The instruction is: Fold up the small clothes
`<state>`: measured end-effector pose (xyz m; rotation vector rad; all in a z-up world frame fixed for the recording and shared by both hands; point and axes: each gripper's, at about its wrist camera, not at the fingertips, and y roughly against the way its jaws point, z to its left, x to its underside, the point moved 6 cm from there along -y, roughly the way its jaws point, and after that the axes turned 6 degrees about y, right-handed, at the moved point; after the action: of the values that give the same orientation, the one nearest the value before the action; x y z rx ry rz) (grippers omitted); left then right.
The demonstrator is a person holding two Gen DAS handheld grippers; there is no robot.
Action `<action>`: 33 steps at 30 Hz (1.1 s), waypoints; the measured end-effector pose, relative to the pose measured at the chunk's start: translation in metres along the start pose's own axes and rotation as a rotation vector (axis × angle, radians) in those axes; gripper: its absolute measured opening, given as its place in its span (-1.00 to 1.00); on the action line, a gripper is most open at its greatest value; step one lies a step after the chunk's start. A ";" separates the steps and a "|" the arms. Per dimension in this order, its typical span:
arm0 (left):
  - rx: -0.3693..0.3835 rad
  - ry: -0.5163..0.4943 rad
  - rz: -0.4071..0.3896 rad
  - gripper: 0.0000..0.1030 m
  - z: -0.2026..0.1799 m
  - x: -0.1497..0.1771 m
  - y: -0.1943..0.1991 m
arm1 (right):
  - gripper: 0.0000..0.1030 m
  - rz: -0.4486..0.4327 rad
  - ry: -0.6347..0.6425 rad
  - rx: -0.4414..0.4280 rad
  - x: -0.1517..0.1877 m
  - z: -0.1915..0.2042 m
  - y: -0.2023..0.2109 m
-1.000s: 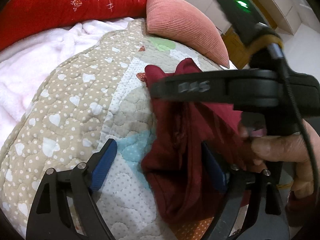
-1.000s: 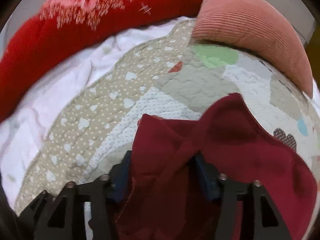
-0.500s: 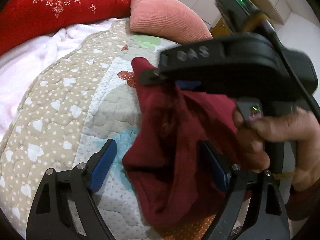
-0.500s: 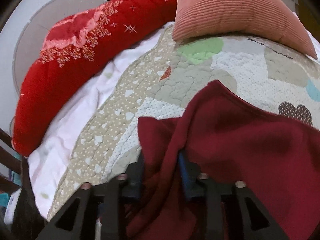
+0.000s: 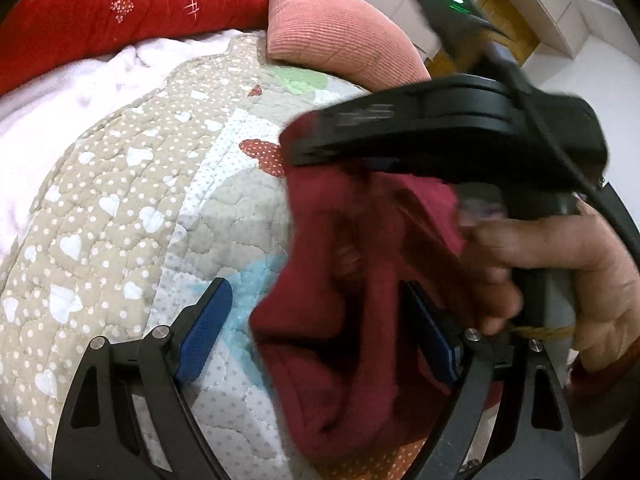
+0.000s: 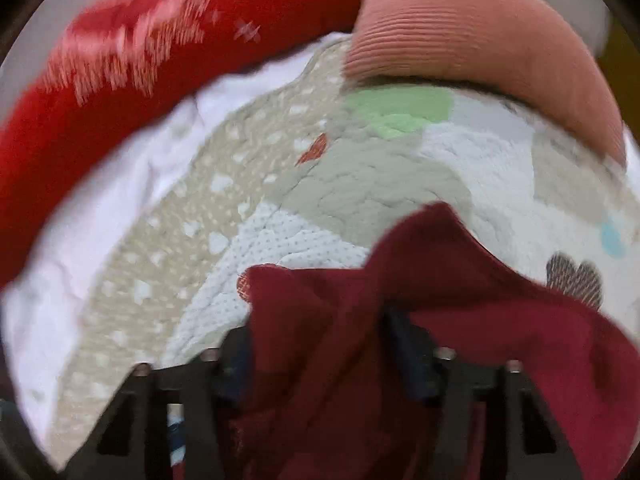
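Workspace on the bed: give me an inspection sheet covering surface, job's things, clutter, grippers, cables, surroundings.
Surface: patchwork quilt with hearts and dots, over a white blanket.
Job's things: dark red garment, bunched and partly lifted off the quilt.
Clutter: red floral cushion and pink ribbed pillow at the far edge.
Grippers: left gripper open, garment between its fingers; right gripper shut on the garment, held by the right hand.
Cables: black cable along the right gripper's body.
Surroundings: white walls, wooden door.
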<state>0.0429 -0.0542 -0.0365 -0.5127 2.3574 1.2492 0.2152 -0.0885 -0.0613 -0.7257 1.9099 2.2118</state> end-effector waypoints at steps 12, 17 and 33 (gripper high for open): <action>0.030 -0.063 -0.003 -0.57 -0.041 0.007 0.019 | -0.67 -0.187 -0.107 -0.221 0.014 -0.023 0.077; 0.031 -0.125 -0.014 -0.58 -0.074 0.002 0.032 | -0.67 -0.252 -0.110 -0.230 0.019 -0.035 0.114; 0.058 -0.330 0.031 -0.58 -0.193 0.032 0.019 | -0.68 -0.353 -0.177 -0.170 0.078 -0.130 0.201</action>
<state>-0.0309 -0.2102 0.0577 -0.2300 2.1219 1.1734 0.1014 -0.2673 0.0739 -0.7905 1.4015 2.1460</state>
